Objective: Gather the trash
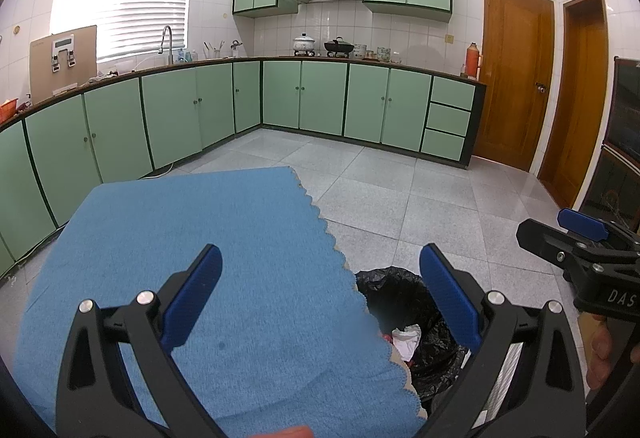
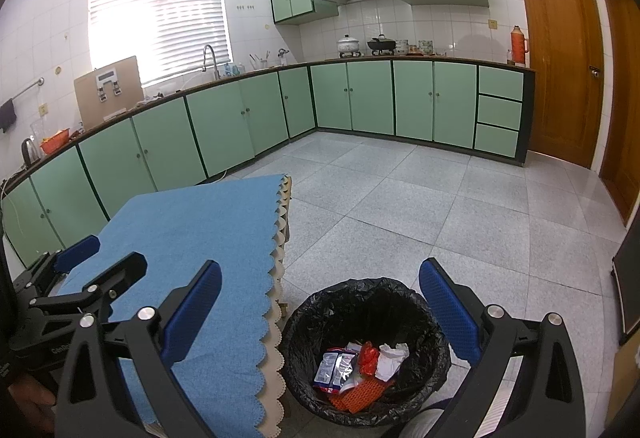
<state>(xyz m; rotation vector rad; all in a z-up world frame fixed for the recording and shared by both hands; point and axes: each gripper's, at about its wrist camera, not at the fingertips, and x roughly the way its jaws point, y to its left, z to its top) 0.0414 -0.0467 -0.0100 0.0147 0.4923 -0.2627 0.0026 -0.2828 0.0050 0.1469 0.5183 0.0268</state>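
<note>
below, the right gripper (image 2: 320, 306) and left gripper (image 1: 320, 290) both gape wide and empty. a blue cloth (image 2: 200, 238) on the table partly hides the bin (image 1: 404, 294) beside it, which holds wrappers (image 2: 352, 366).

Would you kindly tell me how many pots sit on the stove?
2: a white pot on the left burner, a black pot on the right.

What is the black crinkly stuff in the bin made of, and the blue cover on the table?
The bin liner looks like thin black plastic film: glossy, wrinkled, folded over the rim. The blue table cover looks like soft matte felt or woven cloth, with a scalloped cut edge and a beige layer beneath; the exact fibre is unclear.
</note>
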